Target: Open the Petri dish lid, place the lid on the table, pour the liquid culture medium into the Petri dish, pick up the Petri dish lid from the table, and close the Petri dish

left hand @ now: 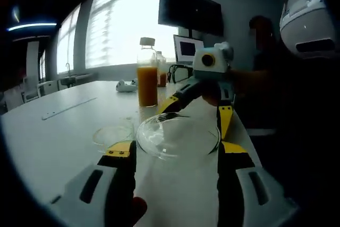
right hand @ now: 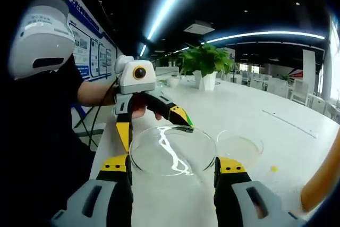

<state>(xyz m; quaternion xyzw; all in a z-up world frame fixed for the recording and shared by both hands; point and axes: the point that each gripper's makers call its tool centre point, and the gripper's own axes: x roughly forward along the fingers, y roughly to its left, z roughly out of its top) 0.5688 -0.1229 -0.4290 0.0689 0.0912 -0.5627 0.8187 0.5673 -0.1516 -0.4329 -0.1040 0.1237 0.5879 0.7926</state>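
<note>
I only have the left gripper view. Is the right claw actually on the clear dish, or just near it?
Observer: In the right gripper view, the right claw has its pads touching both sides of the clear dish.
Operator: What lies beyond the dish on that side?
Observer: A potted plant stands farther down the table.
Operator: Any spills there?
Observer: A small yellow spot sits on the table beside the second dish.

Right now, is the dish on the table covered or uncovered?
Uncovered: the lid is held up between both tools, apart from the dish on the table.
</note>
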